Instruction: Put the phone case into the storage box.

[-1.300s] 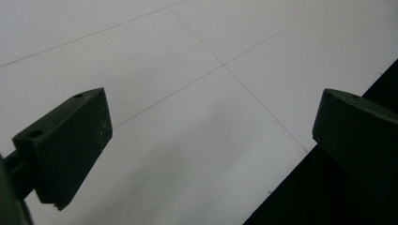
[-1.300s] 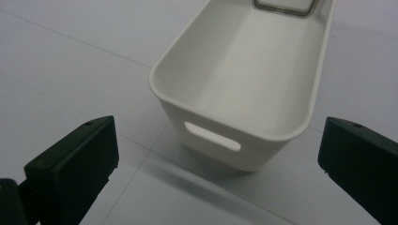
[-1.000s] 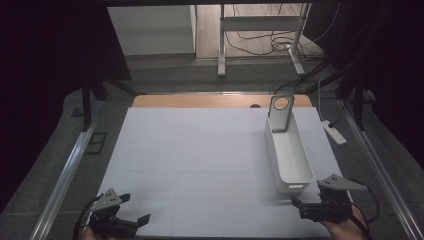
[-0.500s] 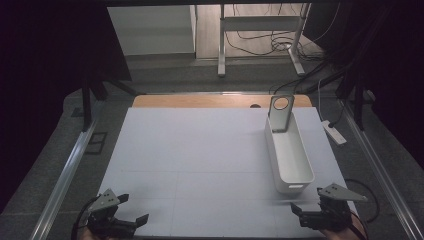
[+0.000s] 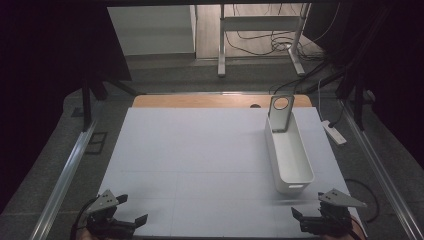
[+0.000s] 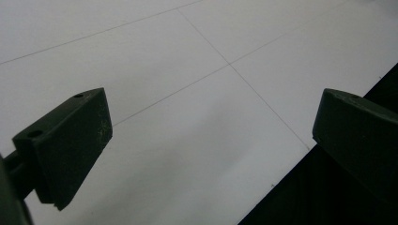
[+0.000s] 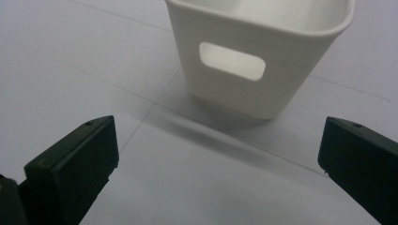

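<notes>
This looks like a lab or test room set up for recording. A white-covered worktop (image 5: 200, 165) stands within dark curtained surroundings, with metal rails (image 5: 65, 185) running along its sides. Well beyond the jaws, loose cables (image 5: 265, 42) lie on the floor around a metal stand (image 5: 260, 35), and a power strip (image 5: 334, 132) lies at the worktop's edge.

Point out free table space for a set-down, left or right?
Free: the white table sheet from its left edge across to the white bin, and the strip between both open grippers, left gripper and right gripper. Crowded: the right side, taken up by the bin.
</notes>
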